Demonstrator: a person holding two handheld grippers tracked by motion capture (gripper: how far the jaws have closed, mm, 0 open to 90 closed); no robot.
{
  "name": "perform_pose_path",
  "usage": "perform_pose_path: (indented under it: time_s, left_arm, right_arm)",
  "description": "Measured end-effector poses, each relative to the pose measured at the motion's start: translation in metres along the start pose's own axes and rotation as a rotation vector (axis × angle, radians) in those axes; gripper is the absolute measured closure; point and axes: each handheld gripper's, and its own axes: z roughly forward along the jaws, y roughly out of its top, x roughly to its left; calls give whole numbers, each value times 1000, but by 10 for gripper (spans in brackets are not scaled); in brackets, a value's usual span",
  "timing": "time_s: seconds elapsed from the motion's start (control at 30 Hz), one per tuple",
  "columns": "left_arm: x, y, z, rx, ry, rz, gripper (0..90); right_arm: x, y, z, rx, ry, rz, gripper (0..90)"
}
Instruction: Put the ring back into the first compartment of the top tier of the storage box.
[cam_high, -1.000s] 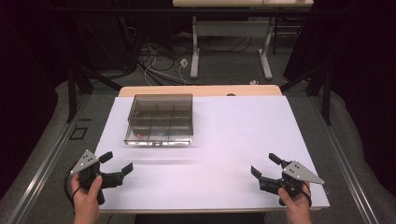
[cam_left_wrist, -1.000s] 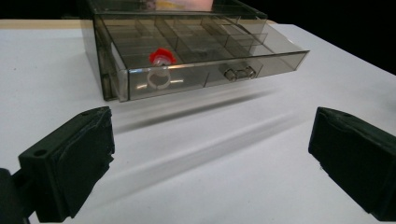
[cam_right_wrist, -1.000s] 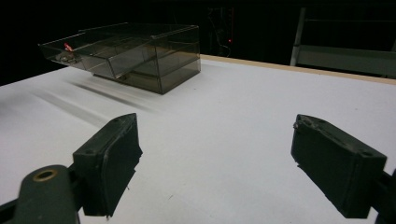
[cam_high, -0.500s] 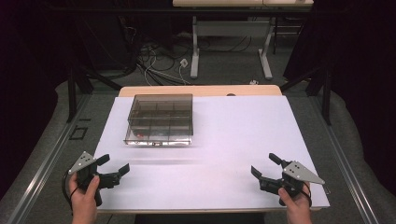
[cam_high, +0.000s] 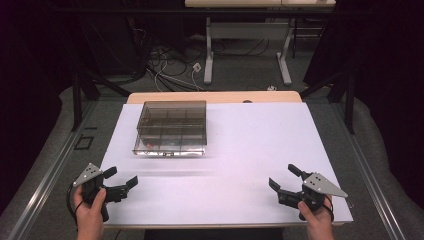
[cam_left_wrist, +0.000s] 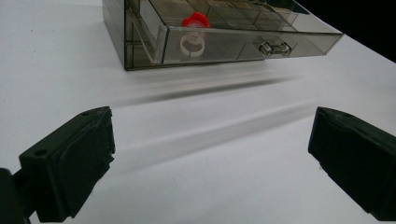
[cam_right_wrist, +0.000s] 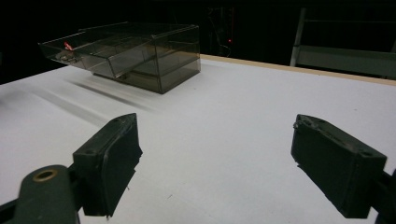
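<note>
Since a second ago my left gripper (cam_high: 119, 183) has drifted slightly toward the near-left table corner; my right gripper (cam_high: 286, 184) has held; both jaws spread, empty. No step begun, I judge; the smoky compartment box (cam_high: 171, 127) sits far-left, so next needs a reach forward.

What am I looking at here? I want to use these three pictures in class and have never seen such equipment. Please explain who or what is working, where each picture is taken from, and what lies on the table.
A person sits at a white table holding a hand-operated clamp tool in each hand: the left gripper and the right gripper. Both are open and hold nothing. One picture looks down from above the person. The other two come from cameras on each gripper, looking out between its two black jaws. On the table stands a smoky clear plastic box with compartments. Its drawer is pulled slightly out, with a small red piece and a white ring inside.
</note>
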Motion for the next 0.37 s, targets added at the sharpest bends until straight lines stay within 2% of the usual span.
perform_pose_path:
  time_s: [0.37]
  left_arm:
    - [2, 0, 0, 0, 3, -4, 6]
  right_arm:
    - [0, 0, 0, 1, -1, 1, 149]
